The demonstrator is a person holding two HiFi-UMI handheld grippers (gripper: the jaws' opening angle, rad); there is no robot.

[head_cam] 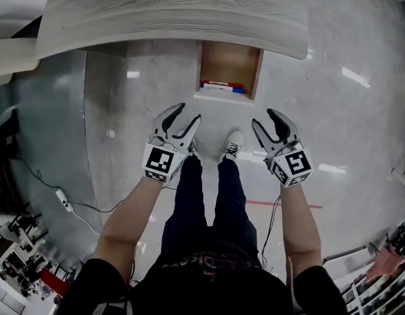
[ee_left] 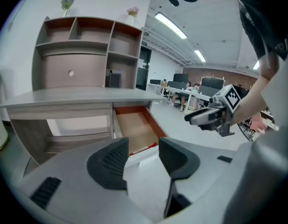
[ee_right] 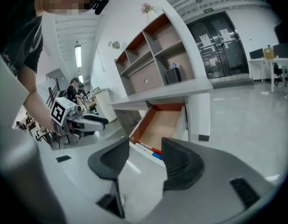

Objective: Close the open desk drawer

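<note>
The desk drawer [head_cam: 230,63] stands pulled out from under the pale wooden desk top [head_cam: 169,12], its wooden bottom showing. Red and blue pens [head_cam: 222,85] lie along its front edge. My left gripper [head_cam: 188,118] hovers short of the drawer front, to its left, open and empty. My right gripper [head_cam: 263,119] hangs level with it on the right, also open and empty. In the left gripper view the drawer [ee_left: 136,129] shows beyond the spread jaws of the left gripper [ee_left: 143,155]. The right gripper view frames the drawer [ee_right: 160,122] beyond the right gripper [ee_right: 146,160].
A shelf hutch [ee_left: 83,50] sits on the desk. The person's legs and white shoe [head_cam: 234,143] stand on the glossy floor just before the drawer. A cable with a power strip [head_cam: 63,199] trails at the left. Office desks and people fill the background.
</note>
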